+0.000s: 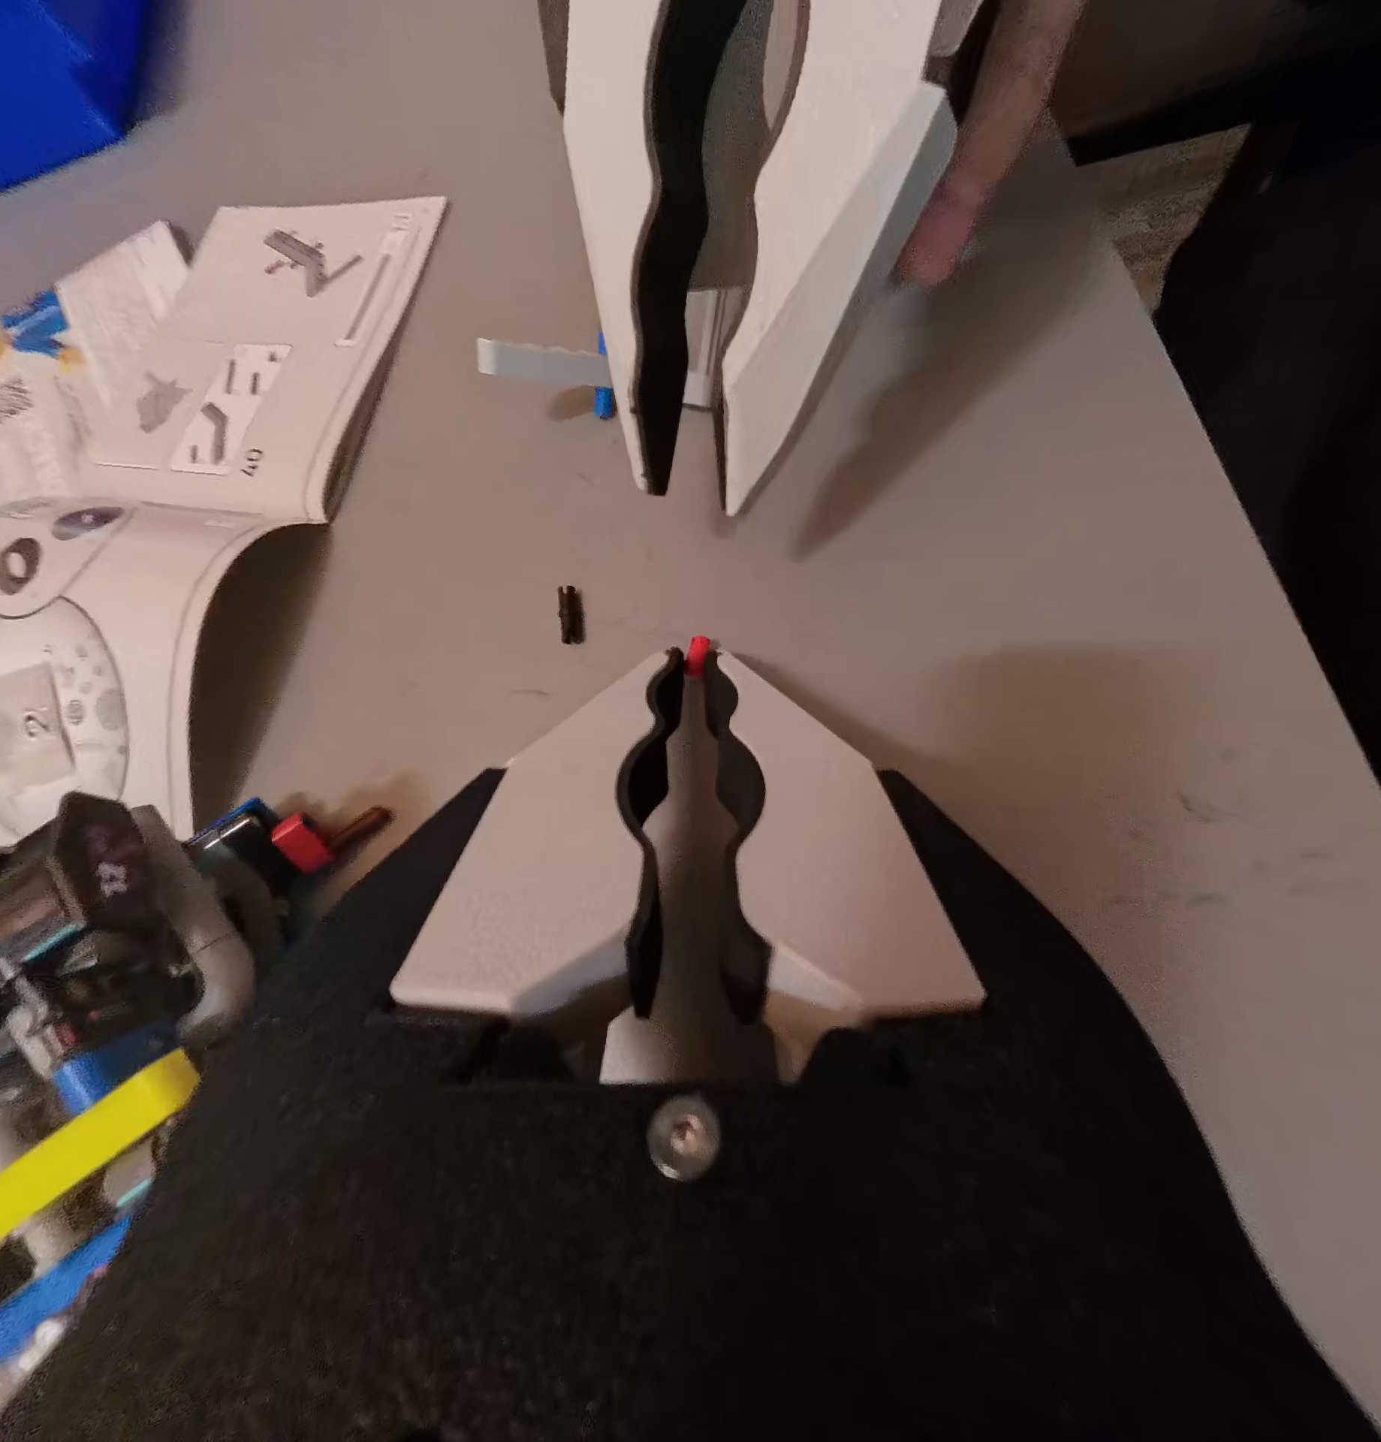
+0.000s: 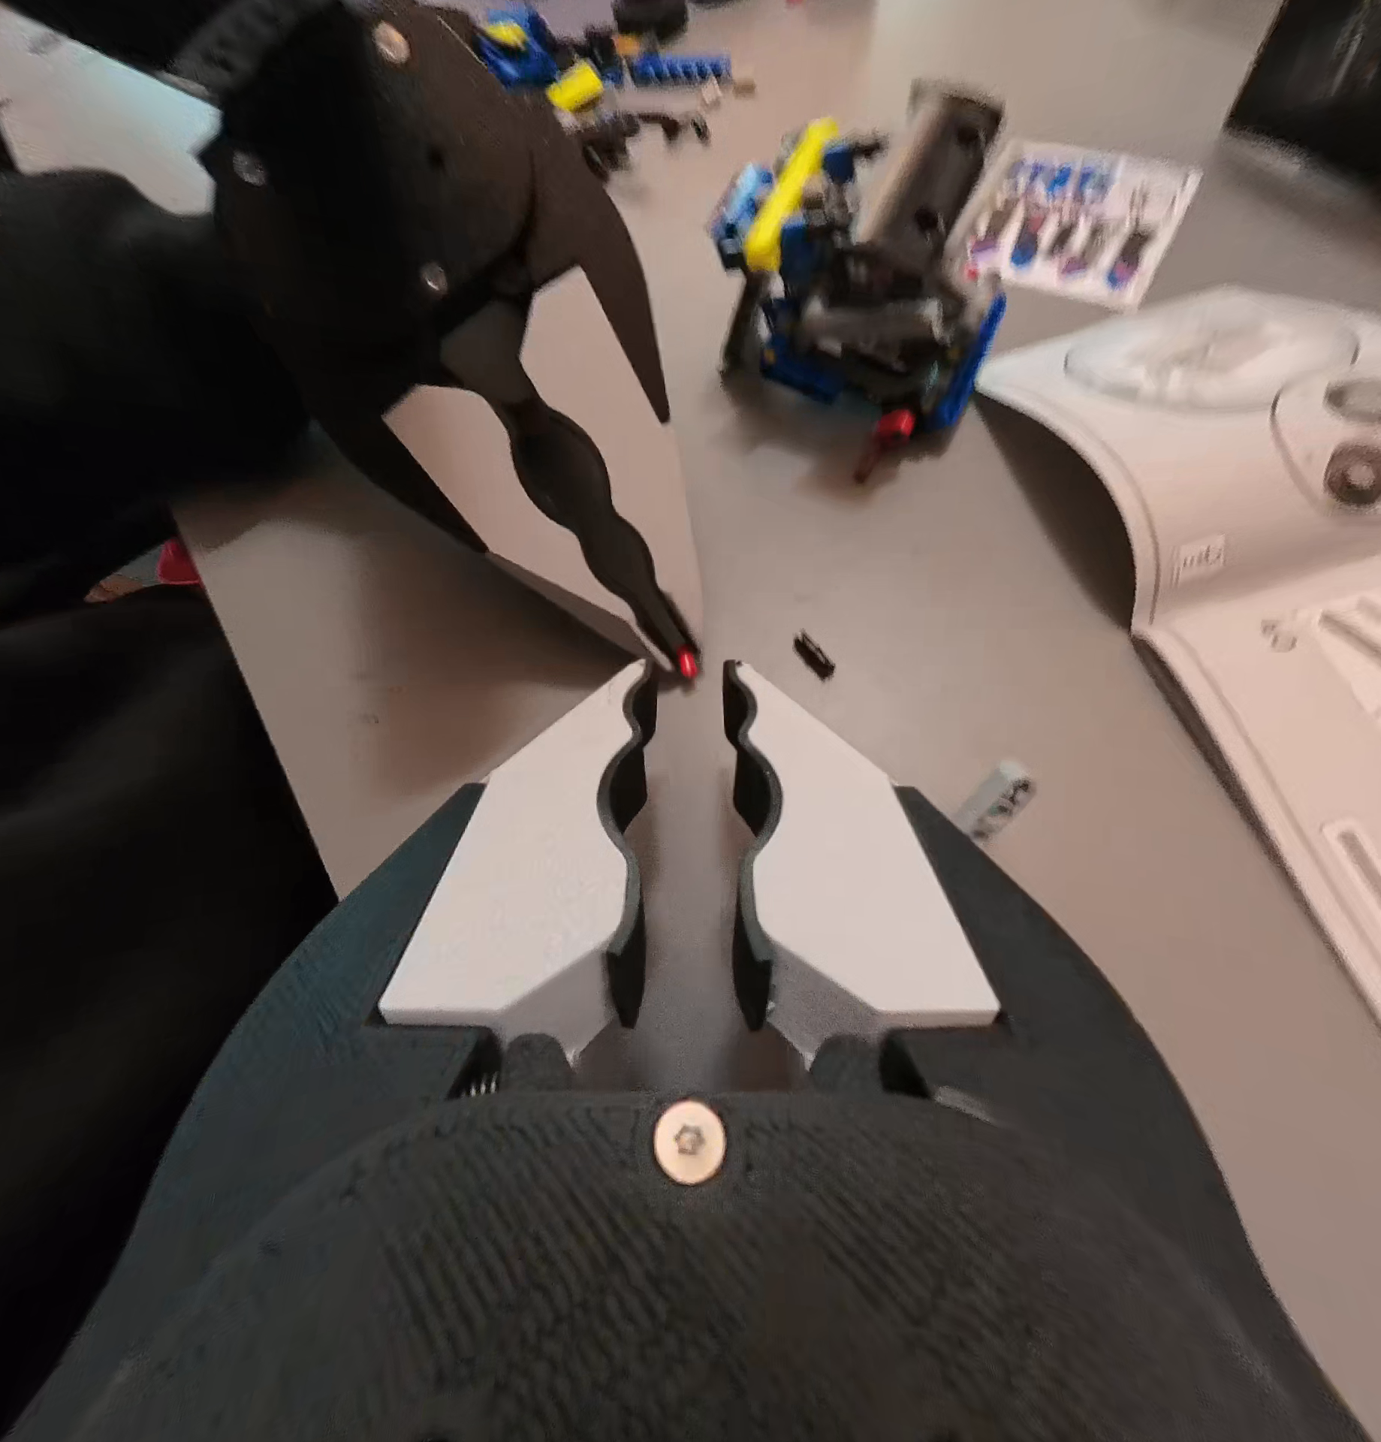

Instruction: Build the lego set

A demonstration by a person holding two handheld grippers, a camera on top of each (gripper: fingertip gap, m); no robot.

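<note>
Left gripper (image 1: 693, 654): tips pinched on small red peg (image 1: 698, 654); right gripper (image 2: 691, 665): jaws parted, empty (black pin (image 2: 813, 654) lying nearby on table (image 2: 905, 624)).

Indoor light, warm and moderate, soft from overhead. Diffuse shadows on the grey table (image 1: 983, 624) beside both grippers. Left wrist view: motion blur strongest at the left edge, on the partly built model (image 1: 102, 960) and instruction booklet (image 1: 227, 367). Right wrist view: far pieces and sticker sheet (image 2: 1077, 222) smeared; near gripper body sharp. Strong wide-angle bending at all edges. No glare.
</note>
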